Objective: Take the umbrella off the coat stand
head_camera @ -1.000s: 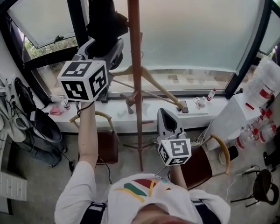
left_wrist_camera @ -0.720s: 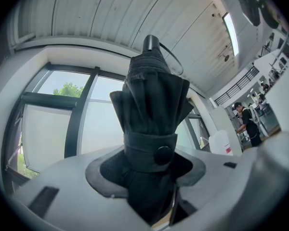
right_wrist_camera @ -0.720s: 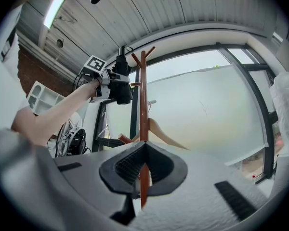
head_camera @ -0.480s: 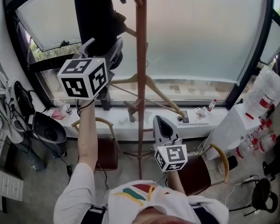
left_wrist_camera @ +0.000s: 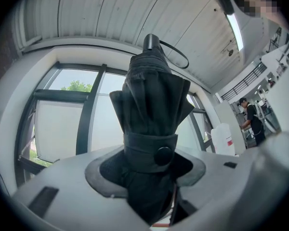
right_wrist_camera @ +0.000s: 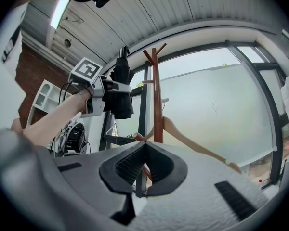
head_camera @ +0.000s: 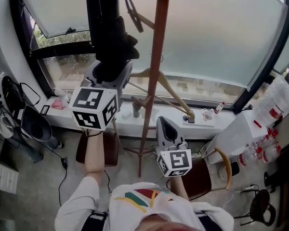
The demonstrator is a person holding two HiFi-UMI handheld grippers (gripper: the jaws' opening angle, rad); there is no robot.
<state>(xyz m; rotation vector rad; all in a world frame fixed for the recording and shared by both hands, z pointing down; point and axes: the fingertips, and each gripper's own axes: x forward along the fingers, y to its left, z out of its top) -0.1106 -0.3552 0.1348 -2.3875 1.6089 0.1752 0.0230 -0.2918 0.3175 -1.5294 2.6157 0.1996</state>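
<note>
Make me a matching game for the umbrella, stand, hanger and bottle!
Things:
1. umbrella
2. stand
3. hanger
4. bottle

Clues:
A. on the windowsill
B. black, gripped by the left gripper
C. pale wood
D. tall and red-brown

Pairs: 1-B, 2-D, 3-C, 4-A

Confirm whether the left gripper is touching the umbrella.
Touching. The left gripper view shows the left gripper closed on the folded black umbrella, with both pads pressed against its fabric just below the strap.
</note>
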